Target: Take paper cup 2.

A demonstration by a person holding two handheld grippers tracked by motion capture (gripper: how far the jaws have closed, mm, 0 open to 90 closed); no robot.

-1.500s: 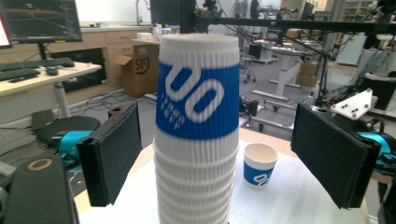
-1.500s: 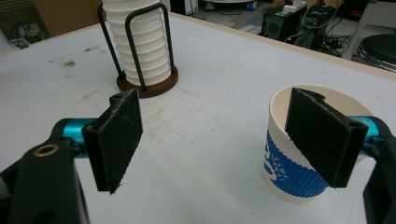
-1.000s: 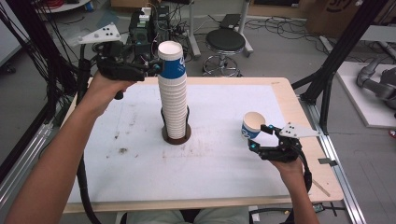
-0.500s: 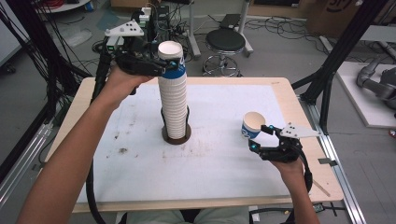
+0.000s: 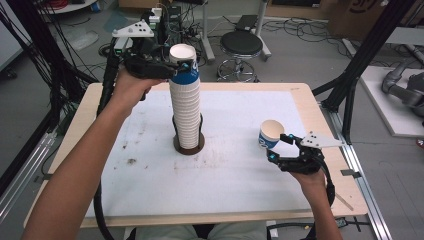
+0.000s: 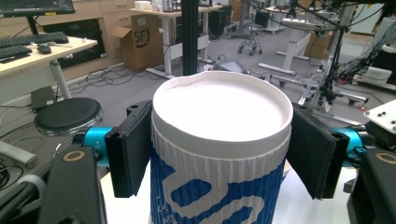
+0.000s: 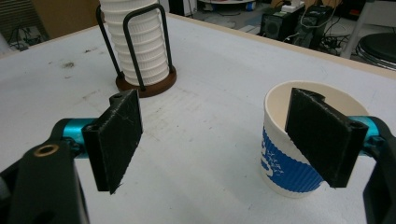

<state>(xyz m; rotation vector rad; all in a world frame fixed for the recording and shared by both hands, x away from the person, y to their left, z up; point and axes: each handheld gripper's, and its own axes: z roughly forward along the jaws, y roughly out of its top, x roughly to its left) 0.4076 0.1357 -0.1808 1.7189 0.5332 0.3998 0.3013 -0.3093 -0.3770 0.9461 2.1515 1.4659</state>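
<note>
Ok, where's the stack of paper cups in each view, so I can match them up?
High view: the stack of paper cups stands mid-table, at the picture's centre.
Left gripper view: its top cup sits close up at lower centre.
Right gripper view: the stack is at top left, in a wire holder.
Shared landmark: the black stool beyond the table.
</note>
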